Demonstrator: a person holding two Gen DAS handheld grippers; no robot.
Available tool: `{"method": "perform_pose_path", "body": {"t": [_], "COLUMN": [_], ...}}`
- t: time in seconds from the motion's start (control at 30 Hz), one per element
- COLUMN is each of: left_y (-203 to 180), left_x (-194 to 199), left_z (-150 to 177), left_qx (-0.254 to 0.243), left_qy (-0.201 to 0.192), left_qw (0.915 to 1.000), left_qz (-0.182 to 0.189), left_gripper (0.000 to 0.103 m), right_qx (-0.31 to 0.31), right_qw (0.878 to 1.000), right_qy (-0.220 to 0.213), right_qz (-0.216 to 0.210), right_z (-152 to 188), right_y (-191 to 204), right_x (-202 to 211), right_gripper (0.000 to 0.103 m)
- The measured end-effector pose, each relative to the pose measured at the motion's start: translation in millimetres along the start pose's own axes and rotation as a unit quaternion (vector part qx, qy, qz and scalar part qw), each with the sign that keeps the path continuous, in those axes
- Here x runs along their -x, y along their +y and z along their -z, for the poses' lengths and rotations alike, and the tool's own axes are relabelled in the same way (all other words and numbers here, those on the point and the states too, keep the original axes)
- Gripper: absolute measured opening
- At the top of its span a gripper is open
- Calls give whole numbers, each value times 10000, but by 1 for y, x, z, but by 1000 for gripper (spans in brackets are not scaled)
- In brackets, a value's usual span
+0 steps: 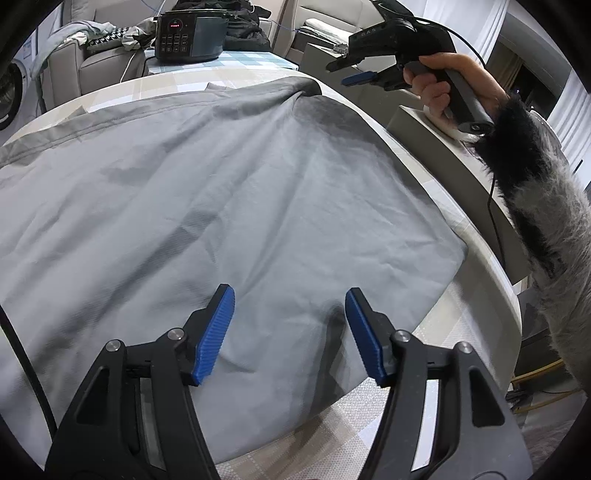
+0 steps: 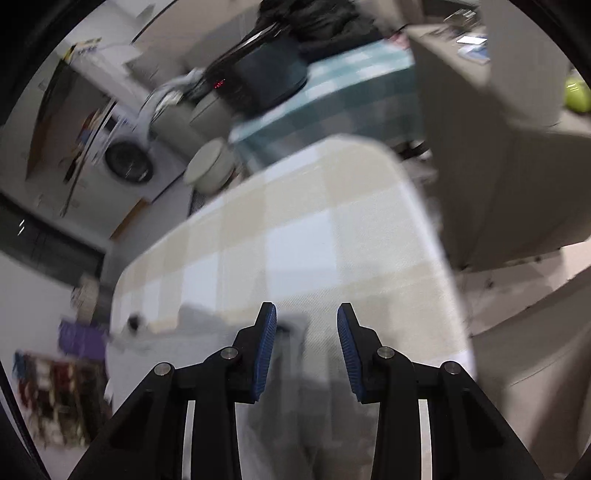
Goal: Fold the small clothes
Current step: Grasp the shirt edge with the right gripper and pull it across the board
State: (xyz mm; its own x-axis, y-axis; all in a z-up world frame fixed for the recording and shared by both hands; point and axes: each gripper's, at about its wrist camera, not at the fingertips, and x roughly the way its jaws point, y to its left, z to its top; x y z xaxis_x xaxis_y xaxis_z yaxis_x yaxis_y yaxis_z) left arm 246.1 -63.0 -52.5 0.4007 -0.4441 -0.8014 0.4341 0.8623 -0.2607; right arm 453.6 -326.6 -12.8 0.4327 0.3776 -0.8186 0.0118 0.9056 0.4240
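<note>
A grey garment [image 1: 221, 192] lies spread across the round table [image 1: 480, 251], which has a beige checked cloth. Its far collar edge is darker and slightly raised. My left gripper [image 1: 290, 306] hovers open just above the garment's near hem, with nothing between its blue pads. A hand in a furry sleeve holds my right gripper [image 1: 341, 74] in the air beyond the garment's far right corner. In the blurred right wrist view the right gripper [image 2: 306, 321] is open and empty. The bare checked table [image 2: 295, 229] lies ahead of it and a grey edge of the garment [image 2: 221, 328] below it.
A black pressure cooker [image 1: 188, 33] stands on a teal checked table behind. A grey cabinet [image 1: 424, 140] stands close to the table's right rim. A sofa with piled clothes [image 1: 92, 40] is at the far left. A washing machine [image 2: 127, 162] stands beyond the table.
</note>
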Motion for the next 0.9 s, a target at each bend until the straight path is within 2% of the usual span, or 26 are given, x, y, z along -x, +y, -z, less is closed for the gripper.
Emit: {"method": "perform_pose_path", "body": {"t": [0.03, 0.1, 0.2, 0.27, 0.37, 0.4, 0.43, 0.5, 0.57, 0.6, 0.63, 0.67, 0.7, 0.77, 0.8, 0.83, 0.87, 0.9], "left_y": [0, -2, -4, -5, -5, -5, -5, -6, -6, -6, -6, -6, -6, -6, -6, -5, -5, -4], "left_x": [1, 0, 0, -1, -1, -1, -1, -2, -1, -1, -2, -2, -2, -2, -1, -1, -1, -1], "left_z": [1, 1, 2, 2, 2, 2, 2, 1, 2, 2, 2, 2, 2, 2, 2, 2, 2, 2], "left_qx": [-4, -20, -79, -109, -112, -110, -108, -127, -136, -136, -136, -134, -127, -126, -128, -131, -127, -109], "left_qy": [-3, 0, -2, 4, 1, -5, -4, 4, 9, 8, 4, 0, -3, -1, 4, 8, 5, -4], "left_qw": [10000, 10000, 10000, 9999, 9999, 9999, 9999, 9999, 9999, 9999, 9999, 9999, 9999, 9999, 9999, 9999, 9999, 9999], "left_qz": [1, -19, -58, -87, -99, -96, -96, -108, -105, -101, -97, -93, -90, -98, -105, -105, -98, -86], "left_gripper": [61, 62, 63, 64, 64, 64, 64, 64, 64, 64, 64, 64, 64, 64, 64, 64, 64, 64], "right_qx": [-5, -269, -836, -1270, -2124, -2271, -2348, -2124, -1348, -644, -155, 428, 1068, 2126, 2499, 2549, 2442, 2151], "right_qw": [9999, 9972, 9879, 9833, 9654, 9612, 9612, 9722, 9903, 9977, 9984, 9944, 9833, 9487, 9336, 9315, 9365, 9518], "right_qy": [135, 431, 598, 557, 330, 230, 142, 102, 22, -26, -27, -13, 17, 328, 541, 599, 595, 495], "right_qz": [-83, -550, -1164, -1182, -1474, -1551, -1442, -977, -342, 205, 552, 967, 1473, 2316, 2510, 2526, 2446, 2130], "right_z": [3, 12, 17, 15, 12, 11, 9, 6, 0, -3, -4, -2, 1, 10, 14, 15, 13, 9], "right_y": [1, -2, -10, -18, -39, -43, -44, -35, -11, 11, 25, 43, 62, 87, 96, 97, 97, 93], "right_x": [-4, -16, -33, -44, -56, -57, -57, -56, -51, -47, -45, -45, -47, -58, -65, -64, -59, -47], "right_gripper": [35, 35, 35, 35, 34, 29, 15, 5, 3, 3, 3, 3, 3, 3, 3, 5, 7, 11]}}
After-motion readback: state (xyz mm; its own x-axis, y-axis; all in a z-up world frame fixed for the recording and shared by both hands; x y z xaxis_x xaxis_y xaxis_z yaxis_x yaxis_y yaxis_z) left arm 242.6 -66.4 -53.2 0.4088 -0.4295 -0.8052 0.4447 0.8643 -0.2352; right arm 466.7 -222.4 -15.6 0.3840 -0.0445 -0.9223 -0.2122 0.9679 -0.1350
